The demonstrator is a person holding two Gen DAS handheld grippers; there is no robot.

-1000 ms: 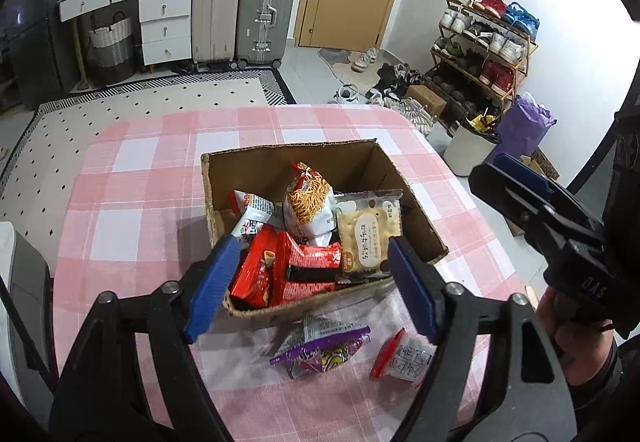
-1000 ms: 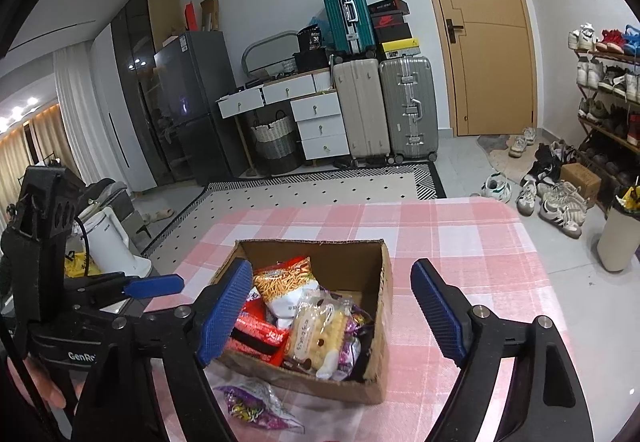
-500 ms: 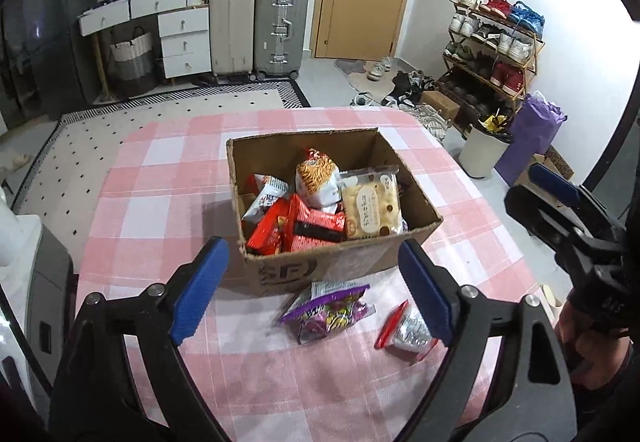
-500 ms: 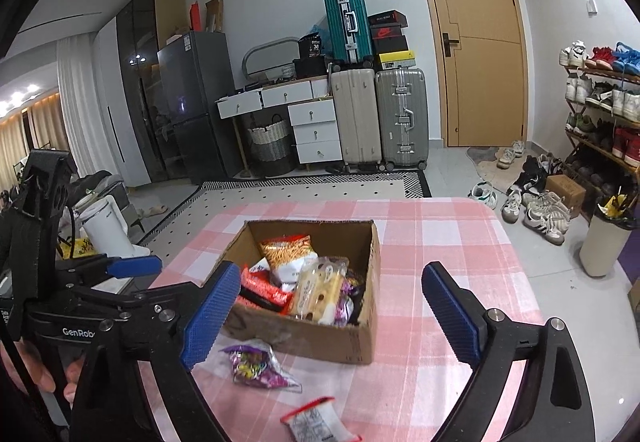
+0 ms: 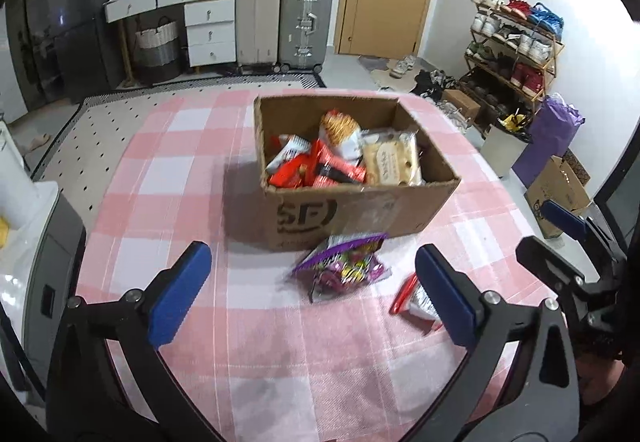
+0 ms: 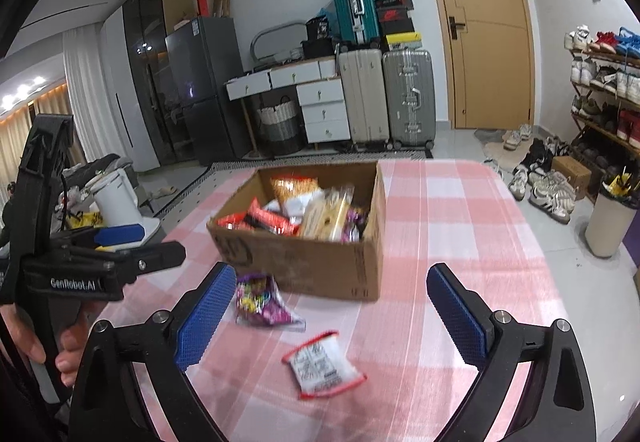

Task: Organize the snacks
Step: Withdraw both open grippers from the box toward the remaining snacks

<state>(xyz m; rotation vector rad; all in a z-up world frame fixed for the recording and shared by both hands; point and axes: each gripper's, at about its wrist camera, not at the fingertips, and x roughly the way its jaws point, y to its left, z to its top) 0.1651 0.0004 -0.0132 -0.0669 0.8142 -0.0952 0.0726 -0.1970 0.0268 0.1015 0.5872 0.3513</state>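
Here, taking the cardboard box (image 5: 352, 198) as the landmark: it stands on the pink checked surface (image 5: 168, 178), open at the top and filled with snack packets, among them red wrappers, an orange noodle-print bag and a pale biscuit pack.

In the left wrist view, the left gripper (image 5: 312, 300) hangs short of the box's near wall, its blue fingers (image 5: 178, 294) spread wide and opening further, with nothing pressed between them. The purple candy bag (image 5: 344, 266) lies on the surface just in front of the box, touching or nearly touching its near wall, and sits between the two fingers but beyond their tips. The red-edged white packet (image 5: 416, 302) lies farther from the box, to the right of the purple bag, partly hidden behind the right-hand finger.

In the right wrist view, the right gripper (image 6: 332, 316) is also in front of the box, fingers (image 6: 204, 316) spread and opening, gripping nothing. The purple bag lies just beside the left-hand finger, near the box's front corner. The white packet (image 6: 324, 364) lies between the fingers, well clear of the box. At the far left a hand (image 6: 48, 342) holds the other gripper.
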